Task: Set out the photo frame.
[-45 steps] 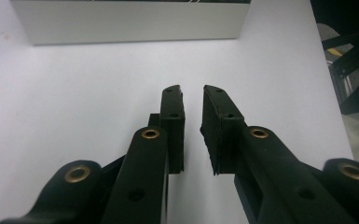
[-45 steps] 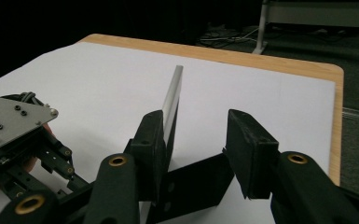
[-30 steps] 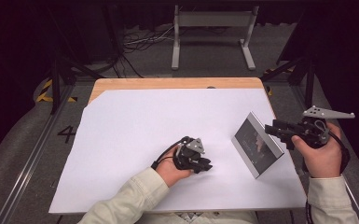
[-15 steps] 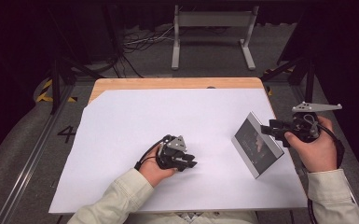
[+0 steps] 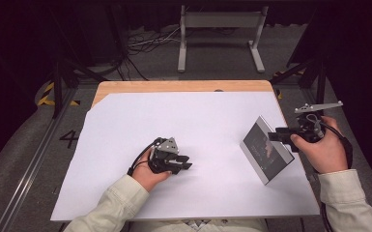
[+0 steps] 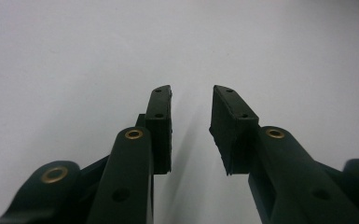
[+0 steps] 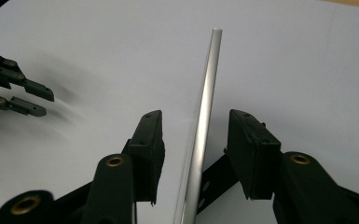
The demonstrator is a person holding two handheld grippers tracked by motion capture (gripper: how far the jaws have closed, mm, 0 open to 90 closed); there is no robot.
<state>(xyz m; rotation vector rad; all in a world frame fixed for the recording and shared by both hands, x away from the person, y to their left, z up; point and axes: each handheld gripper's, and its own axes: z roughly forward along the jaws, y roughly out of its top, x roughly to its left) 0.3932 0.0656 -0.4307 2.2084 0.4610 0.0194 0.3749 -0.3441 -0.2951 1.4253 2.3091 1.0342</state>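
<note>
**Picture frame propped on edge at the right of the table**

Picture frame (image 5: 265, 150) stands tilted near the sheet's right edge. My right gripper (image 7: 196, 140) straddles its silver rim, jaws apart, seemingly not touching, I think to steady or grab it. My left gripper (image 5: 182, 163) rests empty, narrowly open, mid-sheet, out of the way, on the white sheet (image 5: 198, 116).

Two hand-held grippers, each black. The left gripper (image 5: 183, 164) has two black jaws with flat rectangular pads (image 6: 160, 126), each pad carrying two small screw holes near its tip. Brass-coloured rivets (image 6: 134, 134) sit behind the pads on the linkage arms. A grey three-cornered plate (image 5: 168, 143) tops the body behind the jaws, and a black cable (image 5: 139, 157) loops from it. The right gripper (image 5: 276, 136) looks alike. Both sleeves (image 5: 107, 208) are pale cream.
</note>
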